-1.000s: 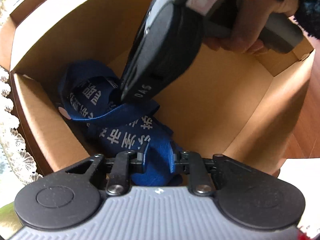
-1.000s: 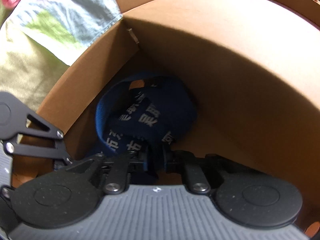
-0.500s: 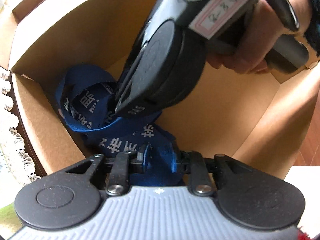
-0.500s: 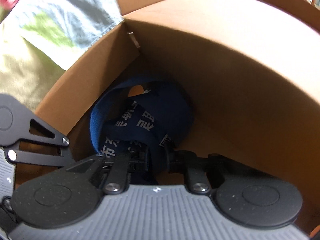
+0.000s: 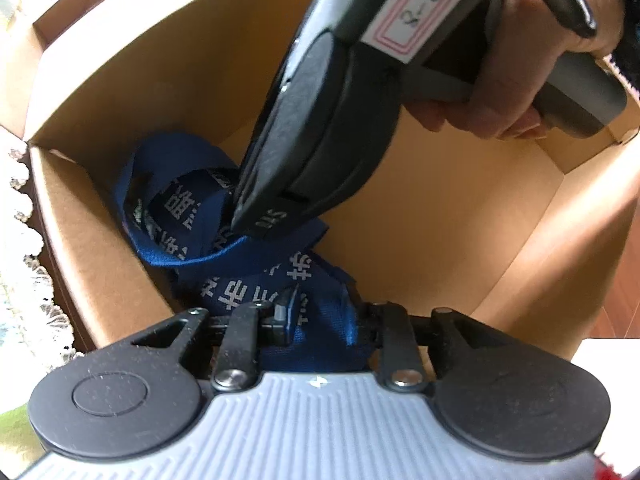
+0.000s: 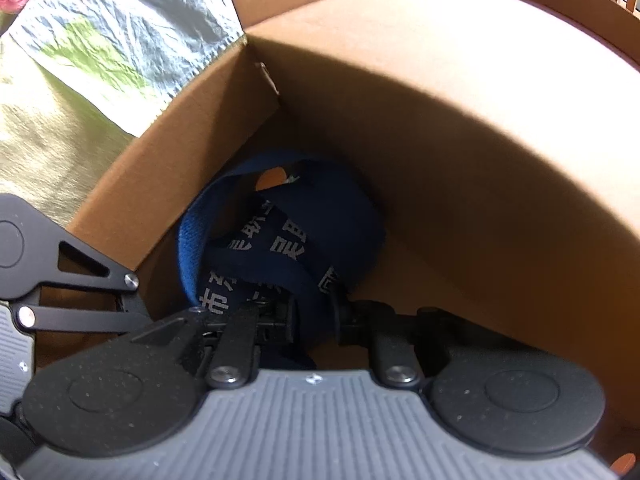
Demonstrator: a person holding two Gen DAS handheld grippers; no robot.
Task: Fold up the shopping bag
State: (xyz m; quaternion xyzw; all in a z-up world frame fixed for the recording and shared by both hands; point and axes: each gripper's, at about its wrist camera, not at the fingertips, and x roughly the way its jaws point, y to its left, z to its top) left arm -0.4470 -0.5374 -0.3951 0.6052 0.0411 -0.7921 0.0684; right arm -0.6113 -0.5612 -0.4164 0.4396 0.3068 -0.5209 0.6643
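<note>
The blue shopping bag [image 5: 240,248] with white printed characters is seen bunched inside the cardboard box [image 5: 460,208], lying toward a corner of the box floor; part of its fabric is raised above the rest.
The left gripper [image 5: 320,312] is positioned low at the near side of the box; its fingers are closed onto a fold of the blue fabric, which is pinched between them.
The right gripper [image 6: 316,316] is held by the person's hand [image 5: 500,92] and is angled down into the box; in its own view its fingers are clamped on a band of the bag [image 6: 280,240].
A patterned cloth [image 6: 100,60] is seen outside the box; lace edging [image 5: 24,240] is visible beside the box wall.
</note>
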